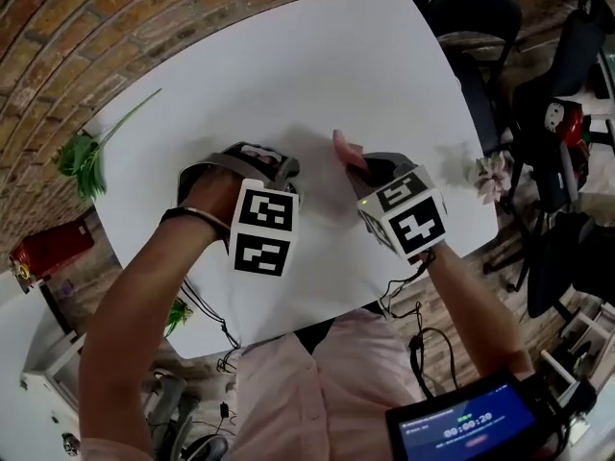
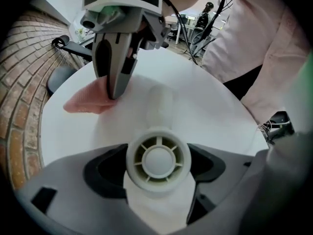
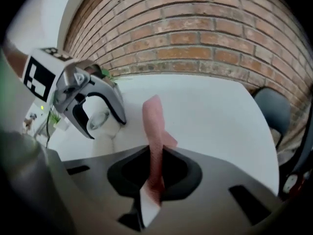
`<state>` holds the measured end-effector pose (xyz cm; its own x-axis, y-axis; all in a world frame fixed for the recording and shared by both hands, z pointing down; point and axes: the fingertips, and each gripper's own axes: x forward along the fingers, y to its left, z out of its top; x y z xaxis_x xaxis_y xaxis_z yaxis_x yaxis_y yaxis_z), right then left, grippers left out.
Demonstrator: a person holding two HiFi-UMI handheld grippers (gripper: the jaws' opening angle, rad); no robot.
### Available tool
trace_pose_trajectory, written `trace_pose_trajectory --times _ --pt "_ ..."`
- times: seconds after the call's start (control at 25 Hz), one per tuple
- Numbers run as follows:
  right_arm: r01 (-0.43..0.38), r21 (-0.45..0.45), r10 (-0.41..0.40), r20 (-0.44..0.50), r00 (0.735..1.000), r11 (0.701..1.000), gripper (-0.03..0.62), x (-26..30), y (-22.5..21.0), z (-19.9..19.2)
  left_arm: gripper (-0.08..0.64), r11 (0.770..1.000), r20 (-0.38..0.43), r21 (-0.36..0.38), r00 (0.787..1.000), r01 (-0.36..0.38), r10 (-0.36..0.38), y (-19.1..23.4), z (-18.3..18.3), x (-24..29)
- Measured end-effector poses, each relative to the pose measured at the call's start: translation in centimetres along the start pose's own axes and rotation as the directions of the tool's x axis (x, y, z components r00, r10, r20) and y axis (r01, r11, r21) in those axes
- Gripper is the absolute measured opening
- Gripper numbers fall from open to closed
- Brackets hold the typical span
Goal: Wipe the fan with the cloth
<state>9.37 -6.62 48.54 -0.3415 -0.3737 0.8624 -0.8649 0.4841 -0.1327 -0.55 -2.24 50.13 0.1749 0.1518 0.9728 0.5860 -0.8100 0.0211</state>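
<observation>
A small white fan (image 2: 157, 158) with a round grille stands on the white table (image 1: 317, 65), and my left gripper (image 2: 157, 175) is shut on it, one jaw on each side of its head. In the right gripper view the fan (image 3: 99, 123) shows at the left, inside the left gripper (image 3: 98, 112). My right gripper (image 3: 156, 173) is shut on a pink cloth (image 3: 154, 126), which sticks up and forward from the jaws. The cloth (image 2: 90, 102) hangs a short way from the fan, apart from it. In the head view the left gripper (image 1: 245, 161) and right gripper (image 1: 370, 173) sit side by side, with the cloth (image 1: 346, 150) between them.
A green plant sprig (image 1: 82, 157) lies at the table's left edge and a pale flower (image 1: 492, 176) at its right edge. Black chairs (image 1: 476, 27) stand to the right, a brick wall (image 3: 205, 38) runs behind the table, and cables hang at the near edge.
</observation>
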Motion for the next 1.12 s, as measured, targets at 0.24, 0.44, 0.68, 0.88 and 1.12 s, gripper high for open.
trace_pose_trajectory --times 0.24,0.44,0.68,0.88,1.12 --pt "-0.03 -0.437 -0.015 -0.1 0.995 0.899 0.035 1.5 3.2 0.2 0.379 1.0 0.003 0.0 1.0 0.003 -0.003 0.0 0.0 0.1" --pt "-0.176 -0.756 0.059 -0.179 0.982 0.63 0.035 2.0 4.9 0.1 0.379 1.0 -0.007 0.008 1.0 0.009 -0.009 0.0 -0.2 0.1" --pt "-0.251 -0.928 0.08 -0.238 0.968 0.275 0.035 2.0 5.9 -0.5 0.379 1.0 -0.013 0.014 1.0 0.015 -0.015 -0.2 -0.2 0.2" --pt "-0.247 -0.968 0.099 -0.243 0.965 0.033 0.034 2.2 6.4 -0.3 0.379 1.0 -0.035 0.021 0.999 0.014 -0.013 0.1 -0.5 0.2" --pt "-0.244 -0.966 0.105 -0.252 0.962 -0.082 0.034 2.0 7.4 -0.9 0.379 1.0 -0.038 0.013 0.999 0.014 -0.013 0.0 -0.3 0.2"
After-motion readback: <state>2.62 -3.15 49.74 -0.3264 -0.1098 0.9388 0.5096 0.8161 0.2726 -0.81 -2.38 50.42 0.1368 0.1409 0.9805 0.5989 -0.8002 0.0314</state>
